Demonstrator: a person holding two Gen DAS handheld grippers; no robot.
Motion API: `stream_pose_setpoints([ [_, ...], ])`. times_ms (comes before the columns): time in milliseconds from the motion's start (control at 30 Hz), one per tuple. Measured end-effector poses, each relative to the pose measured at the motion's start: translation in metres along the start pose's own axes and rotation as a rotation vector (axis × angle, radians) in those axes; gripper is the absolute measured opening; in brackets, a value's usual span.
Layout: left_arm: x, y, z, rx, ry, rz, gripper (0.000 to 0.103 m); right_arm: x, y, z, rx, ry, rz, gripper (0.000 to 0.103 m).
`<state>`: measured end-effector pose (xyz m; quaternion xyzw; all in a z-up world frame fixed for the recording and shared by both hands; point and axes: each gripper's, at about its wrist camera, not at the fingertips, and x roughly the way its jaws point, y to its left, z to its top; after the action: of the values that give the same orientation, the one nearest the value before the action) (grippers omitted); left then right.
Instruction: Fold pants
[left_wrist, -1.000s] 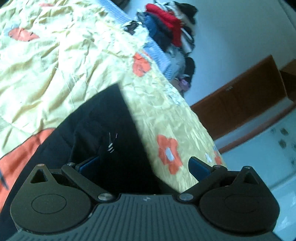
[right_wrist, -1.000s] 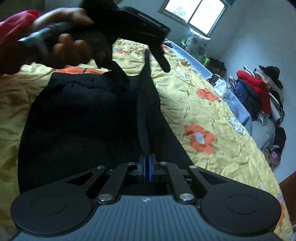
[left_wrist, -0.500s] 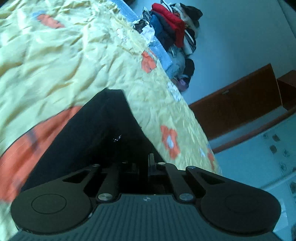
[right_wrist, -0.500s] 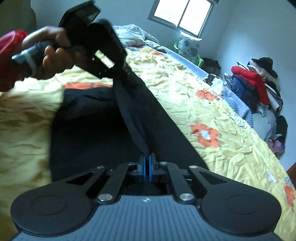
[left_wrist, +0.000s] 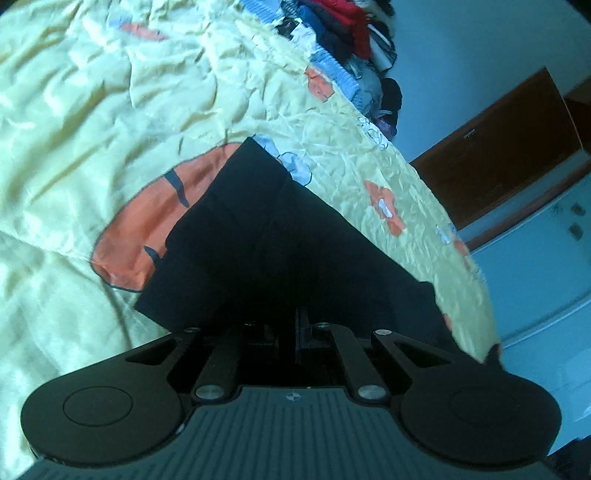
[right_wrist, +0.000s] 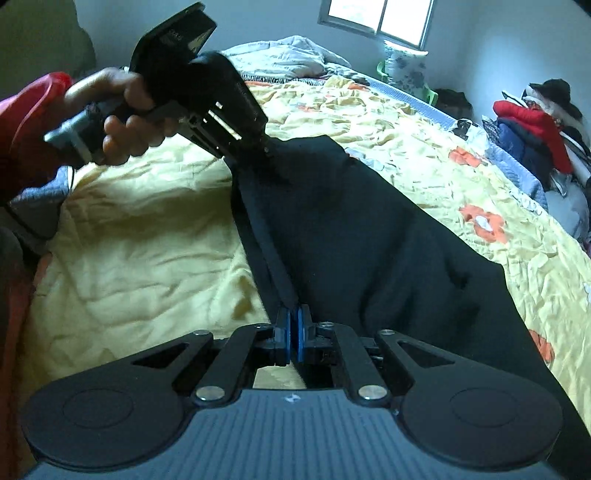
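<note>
At the bottom centre of the right wrist view, the right gripper is clenched on an edge of the black pants, lifted taut. At upper left, a bare hand tilts the left gripper down, pinching the same edge. The pants lie mid-frame on the yellow bedspread. In the left wrist view, the left gripper is clamped on the pants.

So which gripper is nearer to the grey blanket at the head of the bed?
Left. In the right wrist view the left gripper grips the pants farther up the bed, toward the grey blanket. The right gripper is lower down.
</note>
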<state>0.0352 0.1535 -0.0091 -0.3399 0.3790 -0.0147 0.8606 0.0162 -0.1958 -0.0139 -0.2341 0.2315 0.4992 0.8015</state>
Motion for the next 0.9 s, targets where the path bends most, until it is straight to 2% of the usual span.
stream_pose_setpoints([
  [33,0.001,0.0,-0.001,0.01,-0.003,0.01,0.01,-0.002,0.001,-0.001,0.008,-0.001,0.007,0.004],
  [100,0.005,0.003,-0.002,0.008,0.007,0.03,0.025,0.007,0.001,-0.004,0.015,0.029,0.013,0.005],
  [200,0.0,0.003,-0.001,-0.012,0.005,0.028,0.029,0.007,-0.008,-0.005,0.085,-0.003,0.032,0.008],
  [267,-0.01,-0.002,0.001,0.02,-0.011,0.073,0.037,-0.005,-0.009,-0.008,0.096,-0.018,0.054,0.01],
  [333,-0.022,-0.006,0.002,0.054,-0.039,0.105,0.042,-0.023,-0.014,-0.012,0.123,-0.07,0.069,0.011],
  [400,-0.034,-0.015,0.002,0.092,-0.086,0.183,0.053,-0.043,-0.028,-0.019,0.222,-0.14,0.029,0.011],
  [433,-0.041,-0.02,0.001,0.118,-0.127,0.22,0.054,-0.047,-0.036,-0.025,0.265,-0.153,-0.003,0.011],
  [500,-0.054,-0.033,-0.002,0.172,-0.216,0.269,0.059,-0.047,-0.051,-0.039,0.351,-0.113,-0.083,0.011],
  [567,-0.062,-0.047,-0.006,0.219,-0.288,0.273,0.064,-0.041,-0.057,-0.052,0.413,-0.04,-0.113,0.011],
  [633,-0.062,-0.066,-0.01,0.299,-0.311,0.24,0.067,-0.041,-0.056,-0.065,0.443,-0.023,-0.09,0.01],
  [700,-0.05,-0.087,-0.016,0.393,-0.274,0.178,0.073,-0.049,-0.051,-0.072,0.463,-0.036,-0.054,0.011],
  [733,-0.04,-0.099,-0.02,0.445,-0.232,0.126,0.073,-0.054,-0.051,-0.075,0.459,-0.048,-0.059,0.011],
  [800,-0.02,-0.121,-0.031,0.522,-0.151,0.026,0.073,-0.072,-0.055,-0.082,0.487,-0.074,-0.147,0.012],
  [900,0.018,-0.15,-0.054,0.631,-0.027,-0.098,0.073,-0.115,-0.078,-0.108,0.642,-0.131,-0.353,0.012],
])
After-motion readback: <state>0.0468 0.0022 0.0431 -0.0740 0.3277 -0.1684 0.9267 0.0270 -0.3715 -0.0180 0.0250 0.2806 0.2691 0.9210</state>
